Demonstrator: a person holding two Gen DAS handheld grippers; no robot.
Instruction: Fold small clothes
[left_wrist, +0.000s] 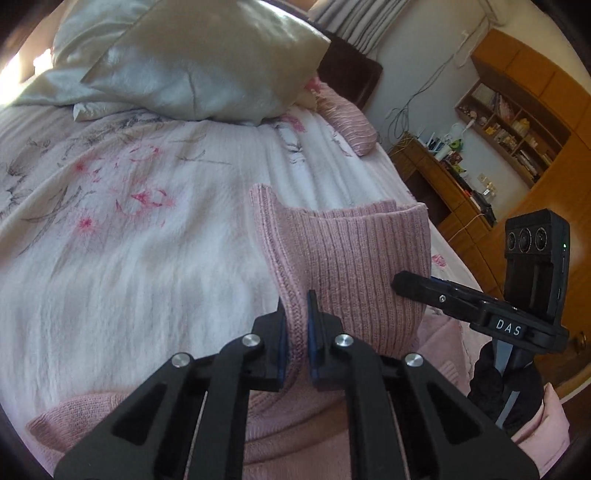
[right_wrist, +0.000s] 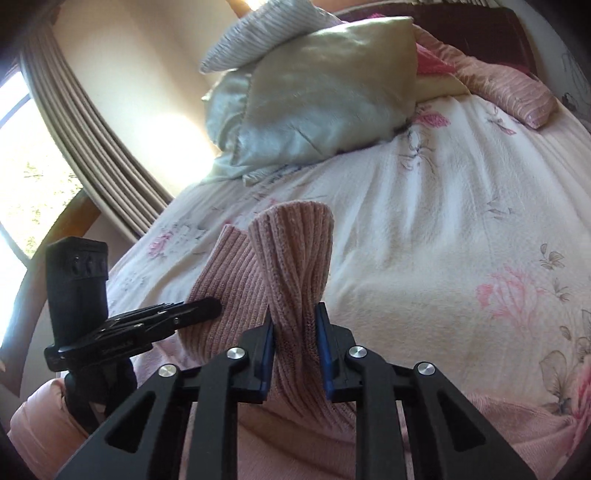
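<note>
A pink ribbed knit garment (left_wrist: 347, 254) is held up above a bed with a white floral cover (left_wrist: 147, 229). My left gripper (left_wrist: 296, 302) is shut on one bunched edge of the knit. In the right wrist view my right gripper (right_wrist: 294, 317) is shut on the other edge of the same pink garment (right_wrist: 291, 251), which stands up between its blue pads. Each gripper shows in the other's view: the right gripper (left_wrist: 399, 282) at the garment's right side, the left gripper (right_wrist: 216, 305) at its left. The garment's lower part drapes below both grippers, partly hidden by them.
Satin pillows (left_wrist: 192, 62) and a pink pillow (left_wrist: 351, 118) lie at the head of the bed. A wooden desk and shelves (left_wrist: 509, 122) stand beyond the bed's right side. Curtains and a window (right_wrist: 44, 147) are to the left. A pink sleeve (left_wrist: 543, 424) of the person is at lower right.
</note>
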